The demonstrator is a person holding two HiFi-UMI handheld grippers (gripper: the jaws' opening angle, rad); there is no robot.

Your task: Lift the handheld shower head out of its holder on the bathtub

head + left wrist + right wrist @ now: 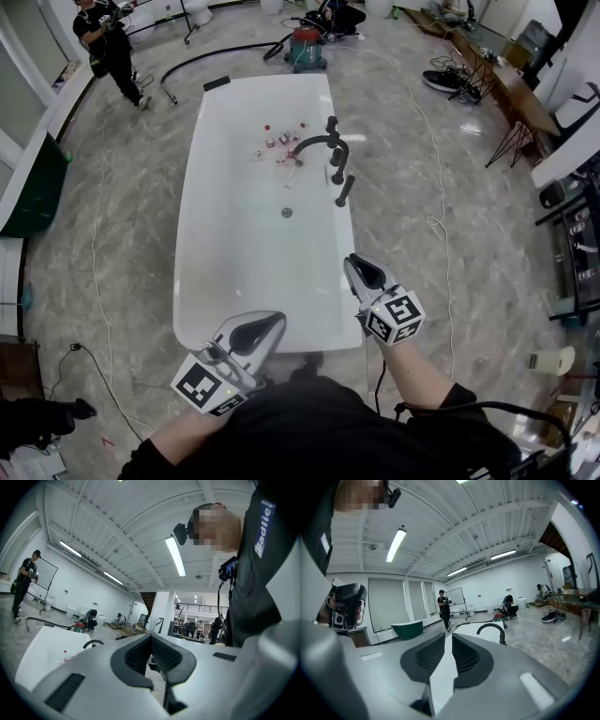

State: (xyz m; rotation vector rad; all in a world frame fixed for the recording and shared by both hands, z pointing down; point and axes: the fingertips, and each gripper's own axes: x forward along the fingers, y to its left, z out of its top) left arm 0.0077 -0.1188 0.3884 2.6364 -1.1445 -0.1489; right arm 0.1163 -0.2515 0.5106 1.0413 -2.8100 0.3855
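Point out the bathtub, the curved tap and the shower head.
bathtub (244,262), head view, bare white inside.
curved tap (314,141), head view, top of its arch.
shower head (345,191), head view, middle of the black wand.

The right gripper (446,637) holds its jaws only a narrow slit apart, and nothing is between them. Beyond the jaws lies a white bathtub (471,630) with a black curved faucet (489,626).
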